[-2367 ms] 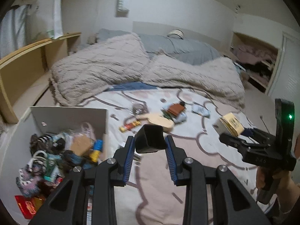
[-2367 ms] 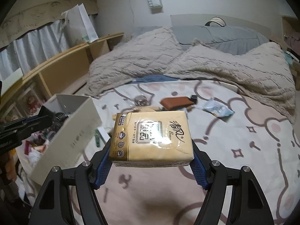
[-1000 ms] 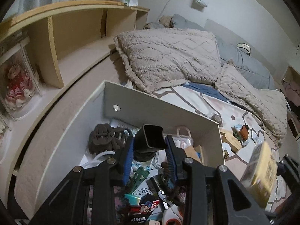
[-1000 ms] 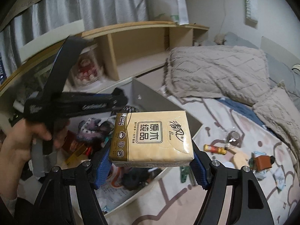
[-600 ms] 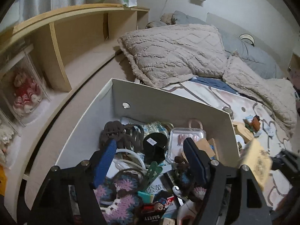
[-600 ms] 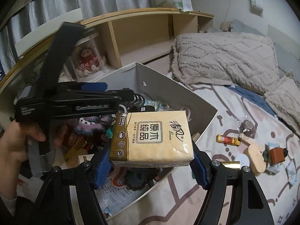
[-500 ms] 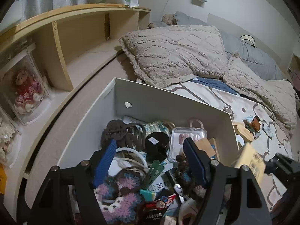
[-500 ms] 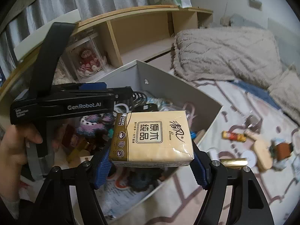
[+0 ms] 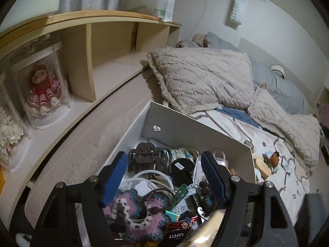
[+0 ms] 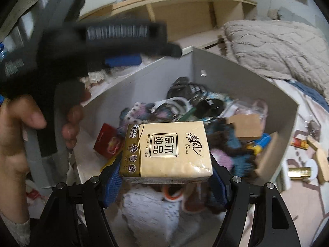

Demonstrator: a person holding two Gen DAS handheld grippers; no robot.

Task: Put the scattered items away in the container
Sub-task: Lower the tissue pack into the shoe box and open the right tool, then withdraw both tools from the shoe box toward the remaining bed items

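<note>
Container: we take the grey storage box (image 10: 242, 78) as our landmark; it sits on the bed, heaped with hair claws, crochet pieces and cards.
Left gripper (image 9: 164, 175): jaws wide and empty, hanging above the box's near half; we see nothing between the blue pads.
Change, left: a second ago we held a small black cup here; now the black cup (image 9: 183, 167) lies inside the box among the clutter, so we count that item delivered.
Right gripper (image 10: 166, 177): clamped on the tissue pack (image 10: 166, 150), pads pressing both short sides.
Change, right: half a second ago the pack hung at the box's rim; now we have it over the box's middle and lower, clutter directly beneath it.
Left hand (image 10: 24, 127): seen from the right wrist, at the box's left wall, blurred.
Step in hand, our judgement: letting go of the tissue pack comes next; the heap is high, so it may slide toward a wall.
Remaining: outside the box's right wall, on the sheet, we see a gold tube (image 10: 299, 171), a red-yellow packet (image 10: 300, 143) and wooden pieces (image 10: 320, 154); task well along, not finished.
</note>
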